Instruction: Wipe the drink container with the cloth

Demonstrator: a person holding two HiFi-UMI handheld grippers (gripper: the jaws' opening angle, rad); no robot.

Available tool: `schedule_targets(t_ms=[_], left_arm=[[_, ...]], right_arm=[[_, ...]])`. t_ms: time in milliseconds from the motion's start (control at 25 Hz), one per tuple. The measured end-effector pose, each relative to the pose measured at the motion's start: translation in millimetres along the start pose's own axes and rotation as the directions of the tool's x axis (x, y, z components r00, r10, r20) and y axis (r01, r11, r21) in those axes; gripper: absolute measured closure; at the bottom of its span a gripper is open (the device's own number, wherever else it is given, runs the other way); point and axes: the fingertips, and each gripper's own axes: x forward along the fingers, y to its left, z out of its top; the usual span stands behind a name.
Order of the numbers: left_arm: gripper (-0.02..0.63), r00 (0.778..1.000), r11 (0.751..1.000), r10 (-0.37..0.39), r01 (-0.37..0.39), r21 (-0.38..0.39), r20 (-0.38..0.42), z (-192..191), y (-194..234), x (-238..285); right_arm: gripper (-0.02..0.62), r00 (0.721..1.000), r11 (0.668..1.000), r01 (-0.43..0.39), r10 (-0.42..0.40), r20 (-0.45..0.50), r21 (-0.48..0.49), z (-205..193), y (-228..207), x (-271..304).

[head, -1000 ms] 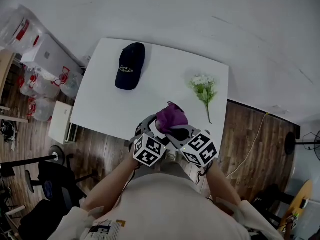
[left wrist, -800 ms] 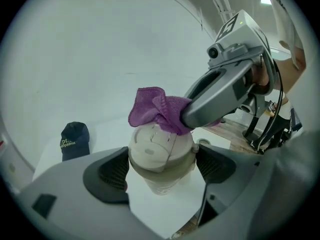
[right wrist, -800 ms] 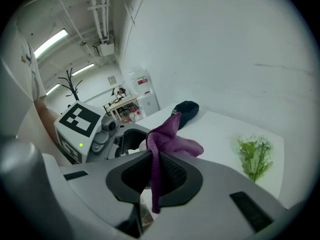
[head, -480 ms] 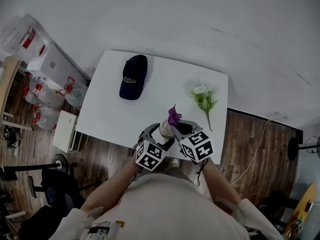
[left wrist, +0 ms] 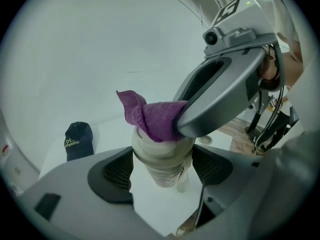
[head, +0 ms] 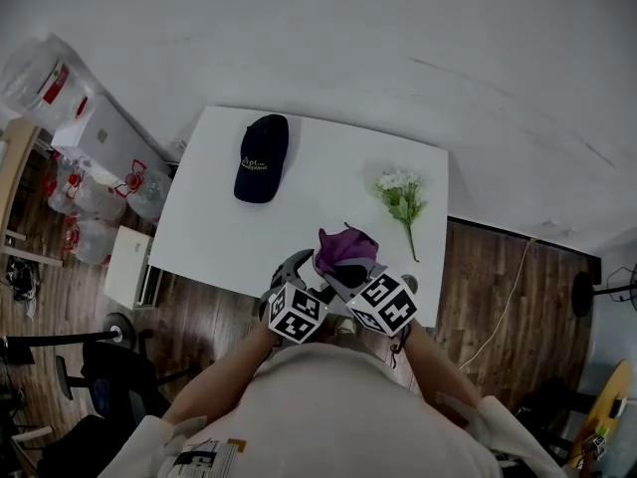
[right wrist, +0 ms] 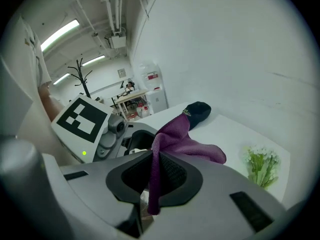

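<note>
Since half a second ago, the purple cloth [head: 345, 247] has spread from a thin peak into a broad drape near the white table's [head: 214, 222] front edge. In the left gripper view, the left gripper [left wrist: 162, 165] clamps the drink container [left wrist: 162, 156] by its sides, upright, with its long axis vertical and its top under the cloth. In the right gripper view, the right gripper [right wrist: 152, 176] pinches the cloth. Top-wiping seems under way; the next move probably calls for dragging the cloth down the sides.

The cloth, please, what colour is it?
Purple cloth, clearest in the right gripper view.
</note>
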Motion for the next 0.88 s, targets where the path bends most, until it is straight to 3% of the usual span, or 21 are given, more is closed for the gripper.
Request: schedule_targets(t_ms=[80, 400, 600, 760, 880], left_arm=[[0.222, 1.000, 0.999, 0.003, -0.003, 0.039, -0.001, 0, -5, 2], [0.225, 1.000, 0.999, -0.015, 0.014, 0.030, 0.008, -1, -5, 0], [0.227, 1.000, 0.999, -0.008, 0.008, -0.034, 0.011, 0, 1, -1], [0.227, 1.000, 1.000, -0.007, 0.007, 0.003, 0.003, 1, -3, 0], [0.227, 1.000, 1.000, 0.002, -0.003, 0.025, 0.001, 0, -6, 0]], right_arm=[[0.538, 1.000, 1.000, -0.003, 0.003, -0.001, 0.020, -9, -5, -11], [0.538, 0.980, 0.974, 0.197, -0.198, 0.004, 0.109, -24, -62, -30], [0.540, 0.959, 0.958, 0.281, -0.282, 0.017, 0.054, -9, -70, -23], [0.539, 0.950, 0.953, 0.302, -0.304, 0.075, 0.029, 6, -67, -23], [0.538, 0.962, 0.965, 0.260, -0.262, 0.076, 0.037, 12, -58, -13]])
